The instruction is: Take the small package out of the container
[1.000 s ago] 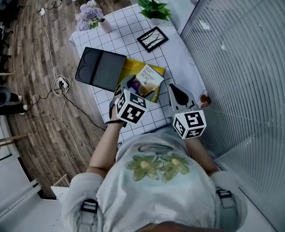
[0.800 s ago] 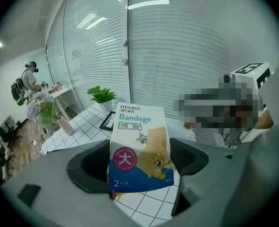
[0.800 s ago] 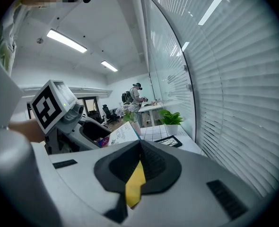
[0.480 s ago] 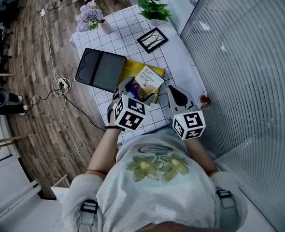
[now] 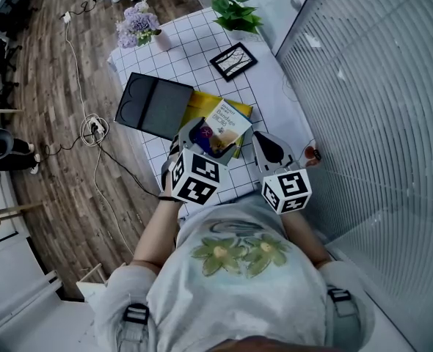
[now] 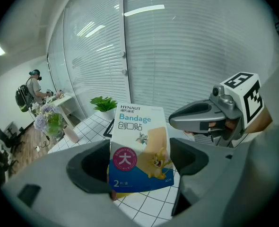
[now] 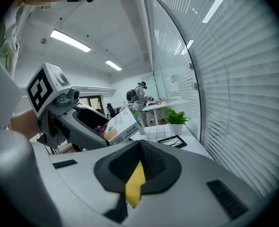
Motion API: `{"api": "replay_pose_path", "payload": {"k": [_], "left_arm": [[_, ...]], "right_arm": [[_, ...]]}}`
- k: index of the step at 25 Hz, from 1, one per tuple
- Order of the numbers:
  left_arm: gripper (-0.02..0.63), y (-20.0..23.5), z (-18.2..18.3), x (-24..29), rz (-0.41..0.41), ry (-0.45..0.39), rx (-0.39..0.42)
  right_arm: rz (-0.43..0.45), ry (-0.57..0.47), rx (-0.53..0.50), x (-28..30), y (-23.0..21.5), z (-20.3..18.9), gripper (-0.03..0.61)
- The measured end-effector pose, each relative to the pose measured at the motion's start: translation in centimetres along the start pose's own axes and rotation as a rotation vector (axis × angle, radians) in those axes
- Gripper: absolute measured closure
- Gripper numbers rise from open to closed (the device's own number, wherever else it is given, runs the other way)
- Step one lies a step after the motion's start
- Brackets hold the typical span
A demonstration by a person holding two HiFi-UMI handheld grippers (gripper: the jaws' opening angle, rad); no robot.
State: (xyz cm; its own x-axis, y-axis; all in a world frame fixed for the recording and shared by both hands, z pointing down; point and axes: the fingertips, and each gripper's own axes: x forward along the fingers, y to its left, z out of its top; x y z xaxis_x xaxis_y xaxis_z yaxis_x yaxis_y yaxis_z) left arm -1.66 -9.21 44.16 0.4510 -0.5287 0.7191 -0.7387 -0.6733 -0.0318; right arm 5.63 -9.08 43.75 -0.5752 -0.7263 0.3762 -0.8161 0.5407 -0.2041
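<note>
Plainly caught the Bandage box (image 6: pixel 140 136) in the left gripper (image 6: pixel 138 167): jaws clamped on its two side edges near the lower end, printed face turned to that gripper's camera, carton upright with a slight tilt. Saw it from the head view raised above the checked tablecloth (image 5: pixel 194 57) and over the yellow pouch (image 5: pixel 202 103) lying flat there. So judged the small package out of its container, or very nearly. Could not tell from above whether a bottom corner touched the pouch. Took the grip near one end as a matter of access, probably the end that offered itself at the pouch's opening.

Found the right gripper (image 7: pixel 138 167) with jaws pressed together on a sliver of yellow (image 7: pixel 135 183). Read that as an edge of the same pouch, pinched so the pouch would not follow the box upward, though the head view left the contact unclear. Sat just beside the left gripper, roughly level, pointing along the table toward the picture frame (image 5: pixel 233 59) and the potted plant (image 5: pixel 235 12).

Noted a black tray (image 5: pixel 152 105) next to the pouch, seemingly no part of the job. Reckoned only a set-down on bare cloth remained. Judged the carton thin and light, liable to pivot between the pads if swung fast.
</note>
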Motion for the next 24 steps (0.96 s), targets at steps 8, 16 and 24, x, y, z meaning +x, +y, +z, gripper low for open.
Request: {"api": "replay_pose_path", "payload": {"k": [8,16,24], "left_arm": [[0.224,0.27,0.1,-0.24,0.012,-0.005,0.006],[0.224,0.16,0.21,-0.46,0.013,-0.002,0.011],[0.224,0.23,0.61,-0.65,0.014,-0.013,0.016]], "right_arm": [[0.02,0.007,-0.01,0.4,0.36,-0.09,0.572],[0.028,0.013,-0.014,0.55,0.43,-0.03,0.571],[0.039,0.023,-0.021,1.01,0.63,-0.23,0.572]]}}
